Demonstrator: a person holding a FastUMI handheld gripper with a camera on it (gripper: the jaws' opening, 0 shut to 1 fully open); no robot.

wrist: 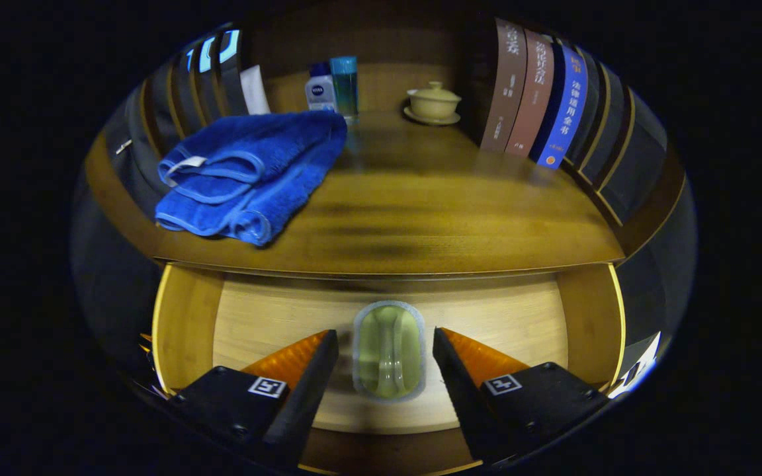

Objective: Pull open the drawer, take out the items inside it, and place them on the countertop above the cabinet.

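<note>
The drawer (186, 330) stands pulled open below the wooden countertop (421, 211). On its pale floor lies a green oblong lid-like item (389, 350) with a clear handle along its middle. My gripper (386, 338) hangs just above it, open, one finger on each side of the item and neither touching it. A folded blue towel (249, 175) rests on the countertop's left part, beyond the fingers.
At the back of the countertop stand a white bottle (321, 89), a teal bottle (344, 82) and a cream lidded cup on a saucer (434, 102). Books (530, 99) lean along the right side, dark binders (196, 92) along the left.
</note>
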